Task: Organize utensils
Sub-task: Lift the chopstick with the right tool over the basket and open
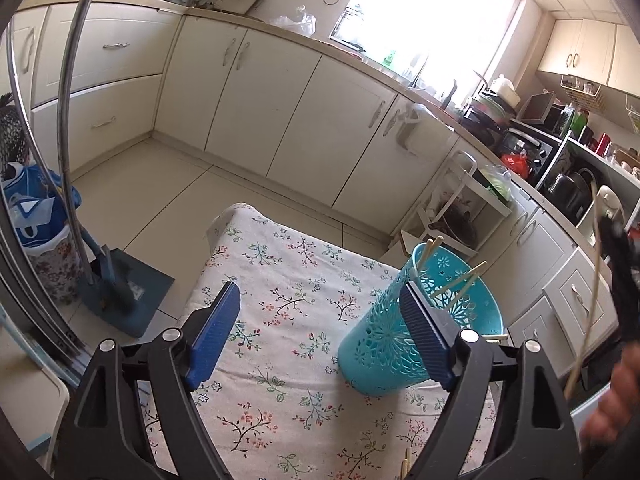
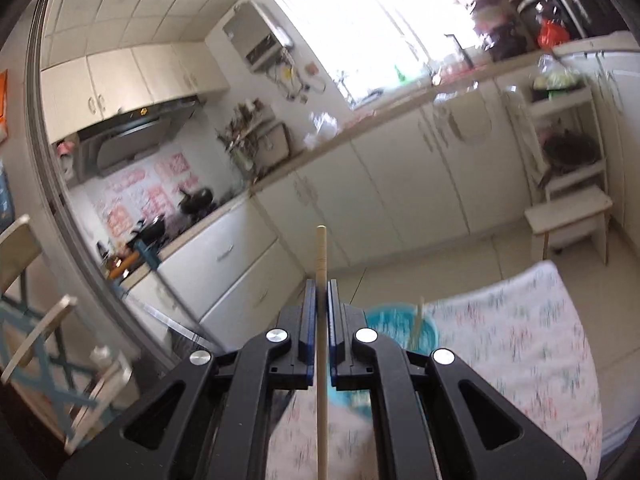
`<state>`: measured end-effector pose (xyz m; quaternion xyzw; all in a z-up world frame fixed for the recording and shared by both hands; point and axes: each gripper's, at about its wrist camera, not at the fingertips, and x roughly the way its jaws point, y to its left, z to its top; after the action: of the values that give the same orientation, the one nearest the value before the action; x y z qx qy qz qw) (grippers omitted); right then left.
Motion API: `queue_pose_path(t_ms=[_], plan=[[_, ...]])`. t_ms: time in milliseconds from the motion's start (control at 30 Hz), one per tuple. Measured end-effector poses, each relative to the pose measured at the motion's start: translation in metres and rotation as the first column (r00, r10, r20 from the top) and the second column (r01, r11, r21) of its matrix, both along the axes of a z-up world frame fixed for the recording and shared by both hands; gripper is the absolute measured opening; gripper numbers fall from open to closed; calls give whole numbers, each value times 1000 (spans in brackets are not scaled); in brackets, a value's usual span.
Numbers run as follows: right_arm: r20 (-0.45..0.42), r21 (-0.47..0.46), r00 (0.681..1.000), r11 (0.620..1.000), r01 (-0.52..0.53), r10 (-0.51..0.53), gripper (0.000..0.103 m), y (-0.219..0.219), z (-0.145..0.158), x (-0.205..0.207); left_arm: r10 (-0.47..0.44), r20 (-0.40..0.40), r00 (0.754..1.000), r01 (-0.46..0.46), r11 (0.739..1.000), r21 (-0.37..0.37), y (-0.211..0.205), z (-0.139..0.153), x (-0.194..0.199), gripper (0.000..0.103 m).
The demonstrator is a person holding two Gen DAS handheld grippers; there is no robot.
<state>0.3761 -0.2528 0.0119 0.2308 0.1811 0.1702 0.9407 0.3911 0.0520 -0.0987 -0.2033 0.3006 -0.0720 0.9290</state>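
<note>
A teal openwork utensil holder stands on the floral tablecloth, with several wooden chopsticks leaning in it. My left gripper is open and empty; its right finger sits in front of the holder's side. My right gripper is shut on a wooden chopstick, held lengthwise between the pads, above the blurred holder. In the left wrist view the right gripper shows at the far right with that chopstick. Another chopstick end lies on the cloth at the bottom.
Cream kitchen cabinets and a countertop run behind the table. A blue dustpan and a bin stand on the floor to the left. A white shelf unit and a small stool stand beyond the table's far end.
</note>
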Motion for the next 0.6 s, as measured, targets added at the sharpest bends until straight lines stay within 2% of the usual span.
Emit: queue_pose_path(t_ms=[133, 233, 433, 600], plan=[[24, -50, 988, 987, 154, -153, 6, 11, -4, 35, -1, -14, 1000, 1, 1000, 17, -2, -1, 1, 81], [18, -84, 973, 969, 232, -232, 6, 18, -23, 51, -9, -43, 999, 10, 1000, 26, -4, -5, 3, 82], [1, -128, 963, 955, 266, -268, 6, 23, -44, 54, -32, -70, 997, 35, 999, 33, -7, -8, 5, 82], [-2, -114, 966, 959, 258, -260, 6, 20, -36, 56, -42, -82, 996, 44, 999, 25, -6, -11, 5, 82]])
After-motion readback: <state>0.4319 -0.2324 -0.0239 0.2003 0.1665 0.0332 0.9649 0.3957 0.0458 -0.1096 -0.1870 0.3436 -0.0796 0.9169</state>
